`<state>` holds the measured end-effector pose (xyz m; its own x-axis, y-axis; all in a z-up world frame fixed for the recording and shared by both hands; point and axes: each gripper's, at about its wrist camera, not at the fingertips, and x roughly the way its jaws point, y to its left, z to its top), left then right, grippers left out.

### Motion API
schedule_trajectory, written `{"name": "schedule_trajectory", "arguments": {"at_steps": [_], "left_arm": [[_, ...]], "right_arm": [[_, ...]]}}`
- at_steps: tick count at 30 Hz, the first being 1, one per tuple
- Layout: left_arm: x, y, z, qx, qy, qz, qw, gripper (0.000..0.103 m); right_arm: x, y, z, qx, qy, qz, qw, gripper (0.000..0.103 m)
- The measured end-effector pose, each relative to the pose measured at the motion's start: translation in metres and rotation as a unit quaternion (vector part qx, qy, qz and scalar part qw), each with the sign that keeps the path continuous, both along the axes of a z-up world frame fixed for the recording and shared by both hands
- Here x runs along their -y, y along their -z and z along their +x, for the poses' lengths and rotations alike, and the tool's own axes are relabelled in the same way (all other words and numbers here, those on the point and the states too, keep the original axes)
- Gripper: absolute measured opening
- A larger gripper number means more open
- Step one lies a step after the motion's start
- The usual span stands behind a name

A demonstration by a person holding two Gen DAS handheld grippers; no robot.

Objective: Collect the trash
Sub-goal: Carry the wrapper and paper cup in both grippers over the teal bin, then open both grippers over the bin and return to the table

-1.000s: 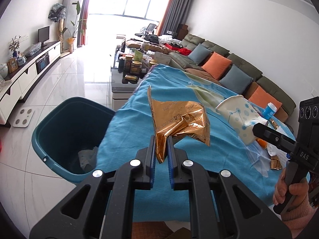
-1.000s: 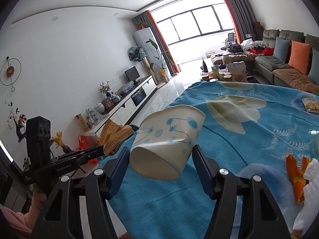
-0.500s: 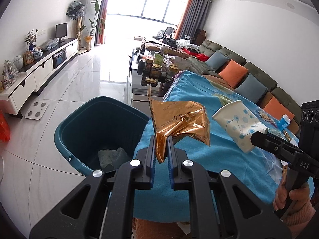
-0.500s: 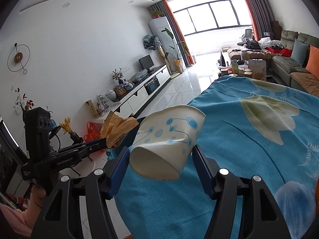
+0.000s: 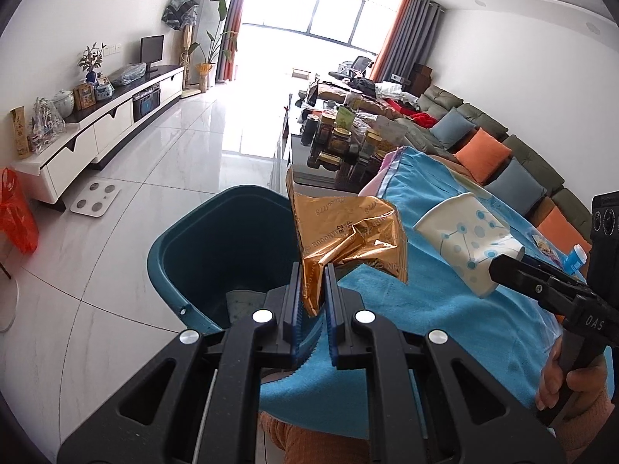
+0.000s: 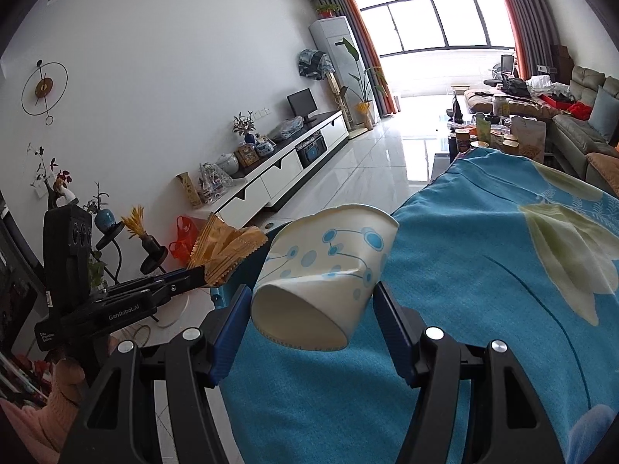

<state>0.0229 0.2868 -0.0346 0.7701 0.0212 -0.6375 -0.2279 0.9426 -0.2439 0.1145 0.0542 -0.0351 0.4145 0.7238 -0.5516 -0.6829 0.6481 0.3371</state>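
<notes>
A crumpled gold foil wrapper (image 5: 344, 232) stands up between the blue pads of my left gripper (image 5: 312, 294), which is shut on it. Beyond the wrapper, the teal trash bin (image 5: 193, 247) sits on the floor against the table's edge, with some paper at its bottom. My right gripper (image 6: 311, 309) is shut on a dented white paper cup with blue dots (image 6: 325, 266), held on its side over the blue tablecloth (image 6: 483, 290). The same cup (image 5: 464, 239) shows at the right of the left wrist view, and the same wrapper (image 6: 224, 247) at the left of the right wrist view.
A coffee table with several jars (image 5: 340, 139) stands behind the bin. A long sofa with cushions (image 5: 499, 158) runs along the right wall, a white TV cabinet (image 5: 96, 131) along the left. A white bathroom scale (image 5: 94, 199) and an orange bag (image 5: 15, 212) lie on the tiled floor.
Both grippers have swung left with their loads. The bin has moved from the far left to just behind the wrapper, and more floor and cabinet show in the right wrist view.
</notes>
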Motion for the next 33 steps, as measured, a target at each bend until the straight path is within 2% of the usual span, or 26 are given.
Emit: {"name": "schedule_trajectory", "arguments": {"at_steps": [13, 24, 33], "left_arm": [[-0.026, 0.019, 0.004, -0.025, -0.037, 0.002, 0.9990, 0.011], [-0.040, 0.041, 0.026, -0.054, -0.059, 0.003, 0.9968, 0.012], [-0.047, 0.061, 0.042, -0.075, -0.067, -0.007, 0.9949, 0.016]], "right_arm": [[-0.045, 0.002, 0.010, -0.001, -0.029, -0.034, 0.999, 0.063], [-0.091, 0.013, 0.024, -0.005, -0.049, -0.078, 0.996, 0.063], [-0.119, 0.024, 0.039, -0.032, -0.062, -0.097, 0.993, 0.063]]}}
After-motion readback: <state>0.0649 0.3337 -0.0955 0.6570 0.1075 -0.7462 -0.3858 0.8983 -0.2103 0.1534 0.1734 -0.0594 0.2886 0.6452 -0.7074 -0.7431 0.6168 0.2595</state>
